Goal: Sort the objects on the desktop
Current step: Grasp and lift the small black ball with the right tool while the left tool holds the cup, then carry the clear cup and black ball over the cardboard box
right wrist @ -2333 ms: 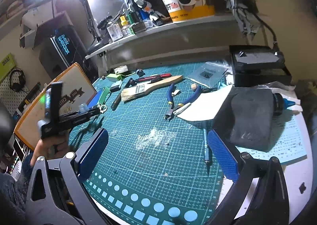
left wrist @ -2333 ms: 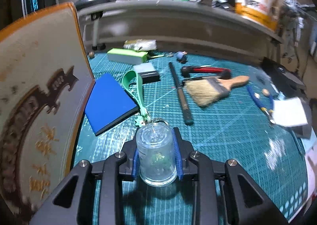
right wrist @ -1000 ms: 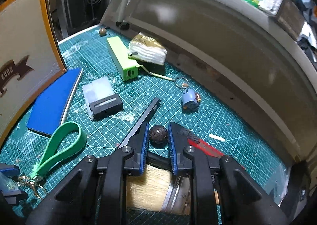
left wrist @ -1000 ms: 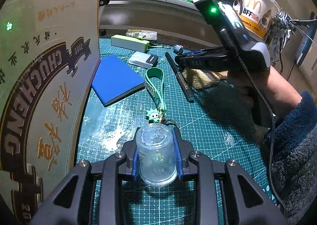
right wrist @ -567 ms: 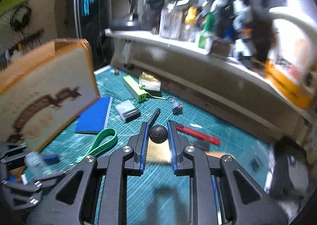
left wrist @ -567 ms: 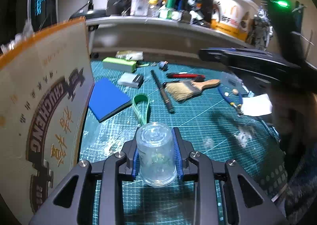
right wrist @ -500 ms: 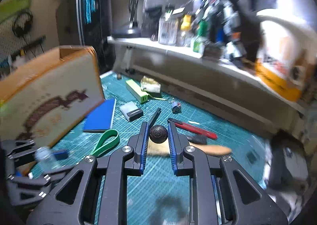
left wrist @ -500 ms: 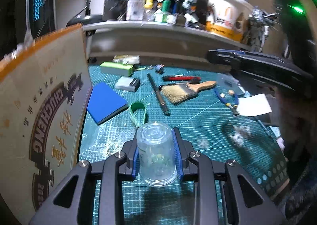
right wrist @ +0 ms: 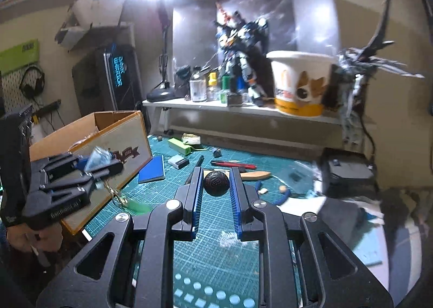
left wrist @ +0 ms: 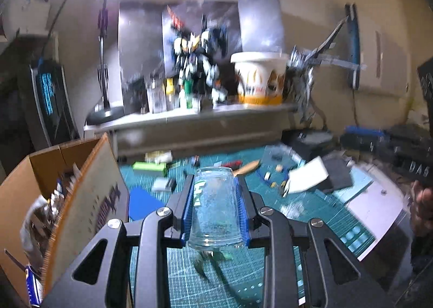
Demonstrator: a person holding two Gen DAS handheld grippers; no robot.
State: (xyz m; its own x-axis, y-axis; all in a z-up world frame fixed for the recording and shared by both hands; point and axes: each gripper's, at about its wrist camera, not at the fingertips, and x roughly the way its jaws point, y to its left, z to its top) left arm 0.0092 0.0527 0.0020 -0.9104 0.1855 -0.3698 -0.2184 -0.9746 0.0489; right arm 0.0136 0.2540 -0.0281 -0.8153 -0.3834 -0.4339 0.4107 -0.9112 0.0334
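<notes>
The desk (right wrist: 216,262) spreads below me under a green cutting mat, and both of my tongs hang above it, clear of its surface. On its left side stands the open cardboard box (right wrist: 108,142), its printed face turned toward the mat; the left wrist view (left wrist: 78,199) looks down into it, where blurred odds and ends already lie. Along the back wall runs a shelf (right wrist: 243,110) with a big paper bucket (right wrist: 300,86), a robot model (right wrist: 243,58) and small bottles.

My left tongs (left wrist: 215,207) are clenched on a clear plastic capsule (left wrist: 215,205), pinched between the blue pads. From the right wrist view those tongs (right wrist: 100,164) sit just in front of the box's printed face, and a metal chain with a green strap (right wrist: 135,206) dangles from the capsule toward the mat.

My right tongs (right wrist: 216,186) are clamped tight on a small dark ball (right wrist: 216,183), which sits near the tips of the pads, held well above the mat.

Still lying on the mat at the back, smaller things: a blue notebook (right wrist: 153,168) just beside the box, a green power bank (right wrist: 180,145), a brush with a wooden handle (right wrist: 255,174), a red-handled tool (right wrist: 232,164) and a grey case (right wrist: 178,161). The left view is too smeared to tell more.
</notes>
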